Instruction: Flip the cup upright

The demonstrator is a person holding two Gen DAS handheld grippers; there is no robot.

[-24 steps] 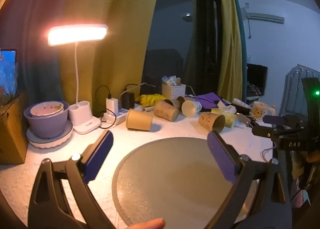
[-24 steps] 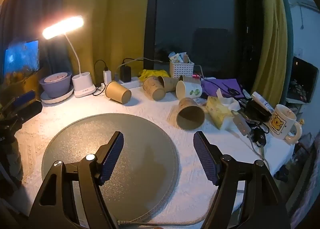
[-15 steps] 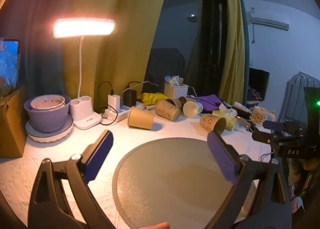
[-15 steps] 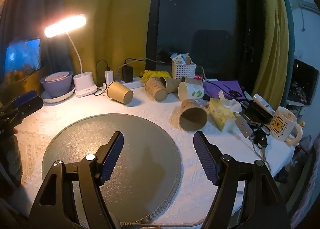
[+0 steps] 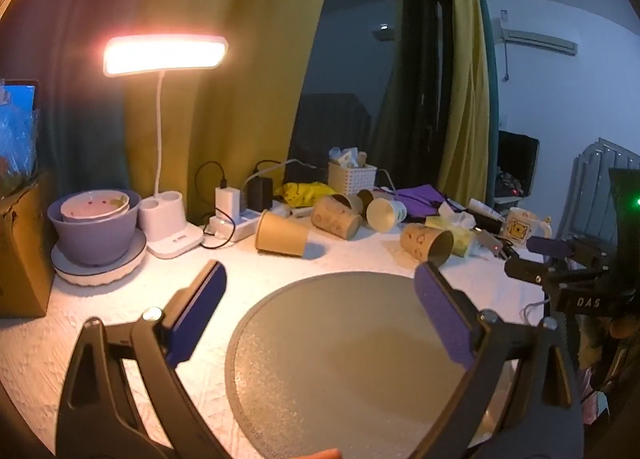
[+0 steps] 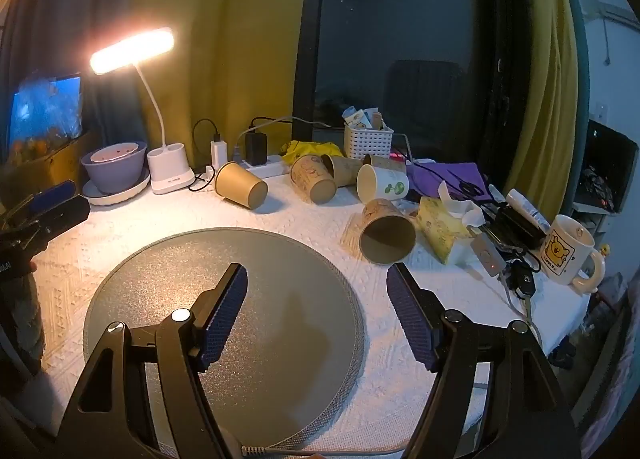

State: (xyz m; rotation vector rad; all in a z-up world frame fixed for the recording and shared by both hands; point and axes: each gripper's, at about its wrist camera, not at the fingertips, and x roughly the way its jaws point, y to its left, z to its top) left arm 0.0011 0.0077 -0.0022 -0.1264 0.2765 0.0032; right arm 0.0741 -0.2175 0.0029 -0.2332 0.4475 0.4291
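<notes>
Several paper cups lie on their sides at the back of the white table. A plain brown cup [image 5: 280, 234] [image 6: 240, 183] lies left. A printed cup [image 6: 386, 231] [image 5: 426, 241] lies nearest the right gripper, mouth toward it. More cups [image 6: 314, 179] and a white leaf-print cup [image 6: 382, 183] lie behind. My left gripper [image 5: 320, 291] is open and empty above the round grey mat [image 5: 340, 359]. My right gripper [image 6: 316, 283] is open and empty over the mat's right edge [image 6: 352, 311].
A lit desk lamp [image 5: 164, 55] on a white base, stacked purple bowls [image 5: 94, 223], a power strip with chargers [image 5: 240, 211], a white basket [image 6: 368, 141], a tissue pack [image 6: 442, 225], keys [image 6: 520, 279] and a bear mug [image 6: 566, 251] crowd the back and right.
Both views have tilted up slightly and drawn a little nearer the table. Both grippers stay open and empty; no cup has moved.
</notes>
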